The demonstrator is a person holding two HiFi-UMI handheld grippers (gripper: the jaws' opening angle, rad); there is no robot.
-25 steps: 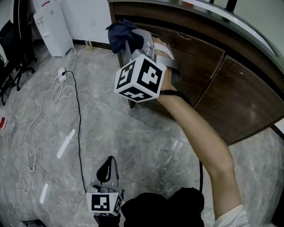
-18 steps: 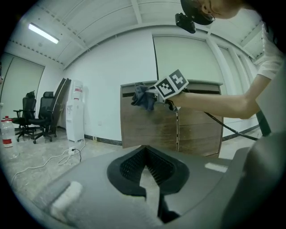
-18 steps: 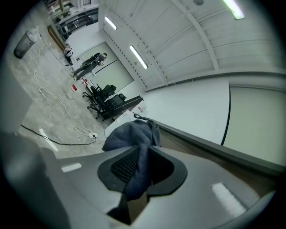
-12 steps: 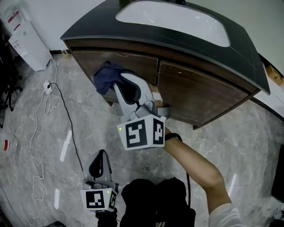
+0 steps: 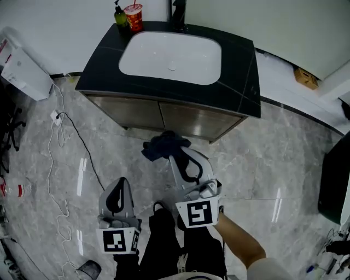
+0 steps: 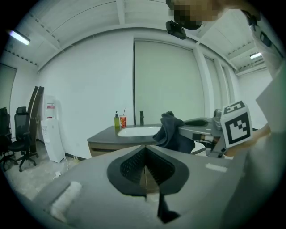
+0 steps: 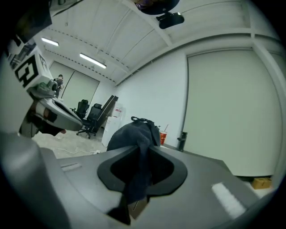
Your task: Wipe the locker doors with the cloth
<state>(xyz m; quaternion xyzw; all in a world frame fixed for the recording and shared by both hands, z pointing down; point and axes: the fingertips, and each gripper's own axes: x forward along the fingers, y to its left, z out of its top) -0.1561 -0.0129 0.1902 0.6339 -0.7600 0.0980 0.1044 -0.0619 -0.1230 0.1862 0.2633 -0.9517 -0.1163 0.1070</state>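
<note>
Out in front of the cabinet doors (image 5: 164, 116), and apart from them, my right gripper (image 5: 174, 157) is clenched on the dark blue cloth (image 5: 162, 145), which bunches over its tips. It seems to hang above the floor (image 5: 257, 164), not on it. Beside it, my left gripper (image 5: 121, 185) has jaws pressed together on nothing.

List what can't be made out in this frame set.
Locker doors: head view, foreshortened under the counter; wiped or dirty cannot be told.
Red cup: print too small in every view.
Green bottle: right gripper view, hidden behind the cloth.
</note>
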